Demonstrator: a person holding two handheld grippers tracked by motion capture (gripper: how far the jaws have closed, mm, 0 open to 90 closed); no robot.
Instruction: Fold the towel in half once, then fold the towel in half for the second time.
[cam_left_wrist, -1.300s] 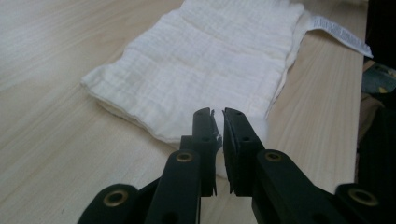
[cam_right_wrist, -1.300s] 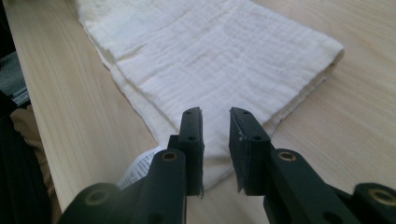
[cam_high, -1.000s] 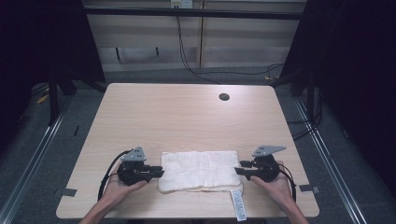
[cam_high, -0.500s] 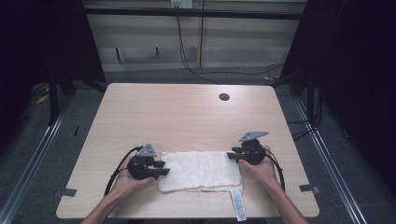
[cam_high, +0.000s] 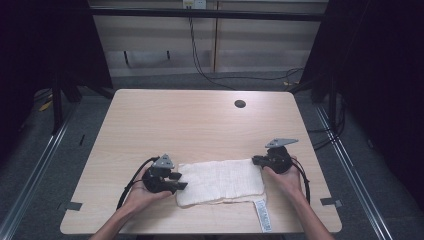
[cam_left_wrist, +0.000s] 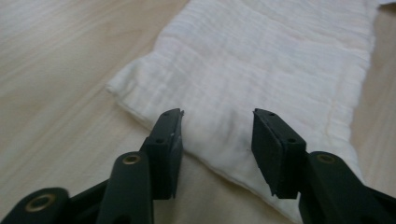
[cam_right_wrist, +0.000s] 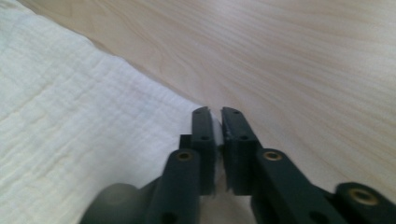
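High view: right tool (cam_high: 256, 160) pinches cloth (cam_high: 220, 181) corner; left tool (cam_high: 181, 180) open, just widened, over opposite edge.

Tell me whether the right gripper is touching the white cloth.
Touching. In the right gripper view the right gripper, whose jaws have just been closing, stands nearly shut with the corner of the white cloth pinched between them.

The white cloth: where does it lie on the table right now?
In the high view, the cloth lies flat near the table's front edge, between the left gripper and right gripper.

Left gripper (cam_left_wrist: 217, 140) jaws wider, right gripper (cam_right_wrist: 217, 140) narrower.
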